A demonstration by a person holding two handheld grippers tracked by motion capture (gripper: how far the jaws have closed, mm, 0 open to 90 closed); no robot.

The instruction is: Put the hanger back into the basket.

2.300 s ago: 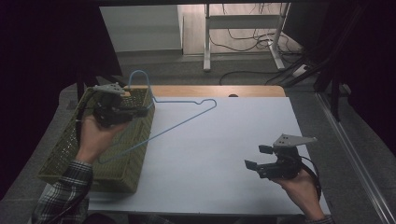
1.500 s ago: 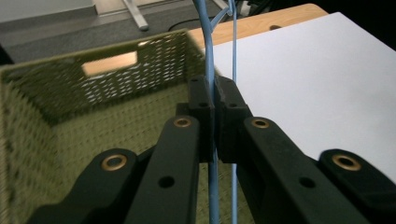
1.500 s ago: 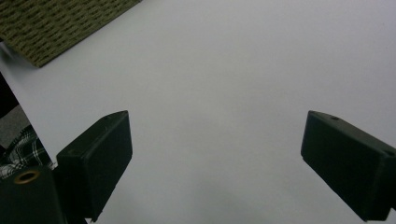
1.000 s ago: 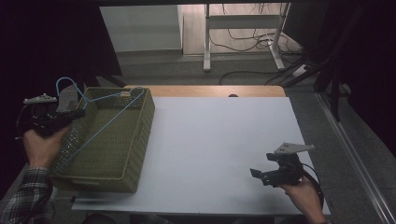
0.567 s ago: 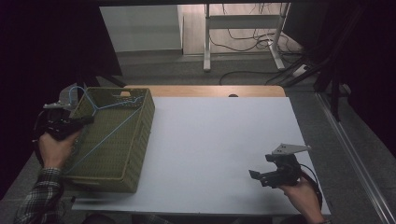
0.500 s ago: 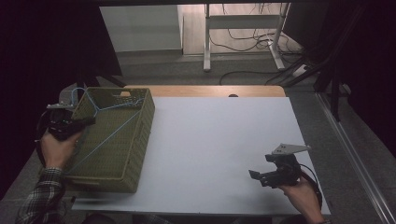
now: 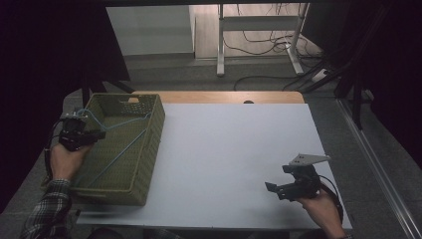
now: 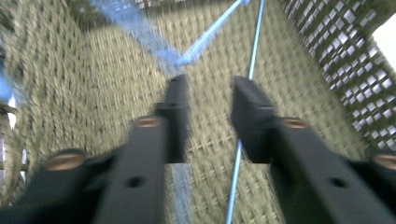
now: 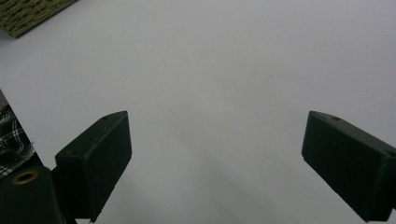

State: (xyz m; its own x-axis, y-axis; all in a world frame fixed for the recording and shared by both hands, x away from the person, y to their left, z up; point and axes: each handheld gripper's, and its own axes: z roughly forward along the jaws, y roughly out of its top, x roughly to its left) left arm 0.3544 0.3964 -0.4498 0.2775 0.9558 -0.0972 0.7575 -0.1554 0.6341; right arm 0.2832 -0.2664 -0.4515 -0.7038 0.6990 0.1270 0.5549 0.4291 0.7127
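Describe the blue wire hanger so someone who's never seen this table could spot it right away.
Look at the left edge of the white table, where a green woven basket sits. Inside it lies the hanger, a thin light-blue wire running slantwise across the basket's floor, beside the left tongs. It is the one blue thing there.

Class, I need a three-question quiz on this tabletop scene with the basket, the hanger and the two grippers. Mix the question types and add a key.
1. True or false: the hanger lies inside the basket.
2. Which gripper has its jaws over bare table? A) left gripper B) right gripper
3. Fill in: the jaws of the right gripper stand wide ____.

Key: 1 true; 2 B; 3 open
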